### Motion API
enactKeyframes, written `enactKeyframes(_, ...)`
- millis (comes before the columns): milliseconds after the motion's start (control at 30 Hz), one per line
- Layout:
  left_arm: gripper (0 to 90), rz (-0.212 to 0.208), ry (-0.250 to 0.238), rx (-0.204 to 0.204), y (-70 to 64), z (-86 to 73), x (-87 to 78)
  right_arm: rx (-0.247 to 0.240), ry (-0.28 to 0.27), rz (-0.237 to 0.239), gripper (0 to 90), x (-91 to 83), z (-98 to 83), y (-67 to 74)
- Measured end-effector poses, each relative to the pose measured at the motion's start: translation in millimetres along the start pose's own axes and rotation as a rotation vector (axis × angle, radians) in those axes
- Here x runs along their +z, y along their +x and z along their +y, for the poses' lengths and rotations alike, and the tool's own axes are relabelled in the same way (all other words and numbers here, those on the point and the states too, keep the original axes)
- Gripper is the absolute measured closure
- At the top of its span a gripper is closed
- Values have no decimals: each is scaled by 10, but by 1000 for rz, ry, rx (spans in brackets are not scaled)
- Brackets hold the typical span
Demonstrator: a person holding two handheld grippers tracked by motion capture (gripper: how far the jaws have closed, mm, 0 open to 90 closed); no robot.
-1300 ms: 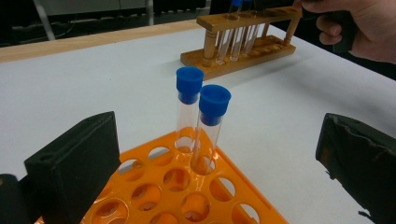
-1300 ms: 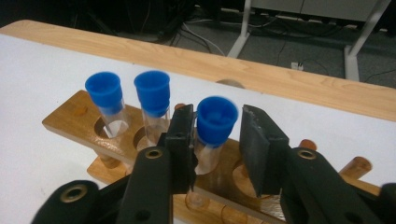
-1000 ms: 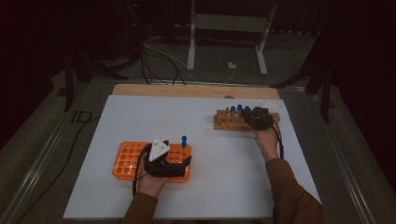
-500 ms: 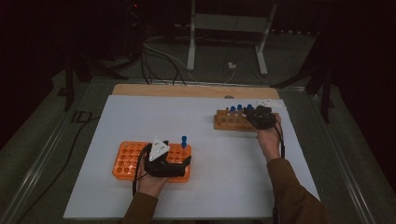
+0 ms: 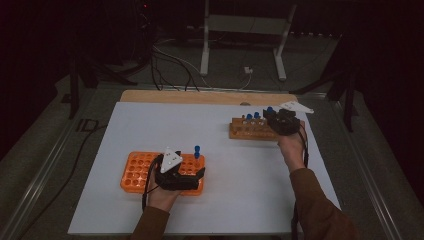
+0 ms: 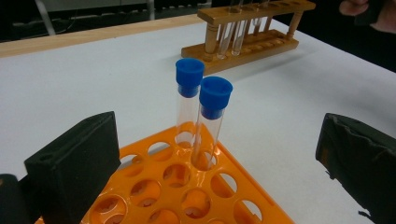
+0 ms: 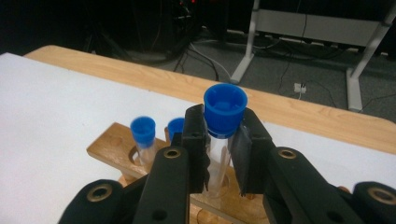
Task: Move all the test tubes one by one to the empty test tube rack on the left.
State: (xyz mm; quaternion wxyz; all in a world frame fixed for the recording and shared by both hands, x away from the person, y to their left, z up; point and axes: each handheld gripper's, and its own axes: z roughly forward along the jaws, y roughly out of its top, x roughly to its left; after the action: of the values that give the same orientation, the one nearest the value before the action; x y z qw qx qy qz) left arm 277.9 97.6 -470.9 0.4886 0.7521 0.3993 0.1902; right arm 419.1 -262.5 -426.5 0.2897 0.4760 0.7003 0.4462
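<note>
Right gripper [image 7: 218,154] clenched on clear glass test tube [image 7: 219,161] with blue round cap, upright above wooden rack [image 7: 109,142]; two capped tubes at its 9 o'clock; left gripper [image 6: 219,154] released

Blue-capped clear tubes [image 6: 205,116], orange rack [image 5: 137,172], tan wooden rack [image 5: 250,131], black tools, white table [image 5: 210,130].

A clear, blue-capped test tube [image 7: 223,140] stands upright, clamped above the wooden rack [image 7: 109,144] on the white table.
</note>
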Motion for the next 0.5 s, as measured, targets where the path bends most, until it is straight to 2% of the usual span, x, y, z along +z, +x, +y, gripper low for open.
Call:
enactKeyframes(333,4,4,-5,0,3,0,-5,-21,-36,5,772,-144,105,25)
enactKeyframes(500,4,3,-8,-1,-1,1,-8,-27,-52,27,772,-205,133,59)
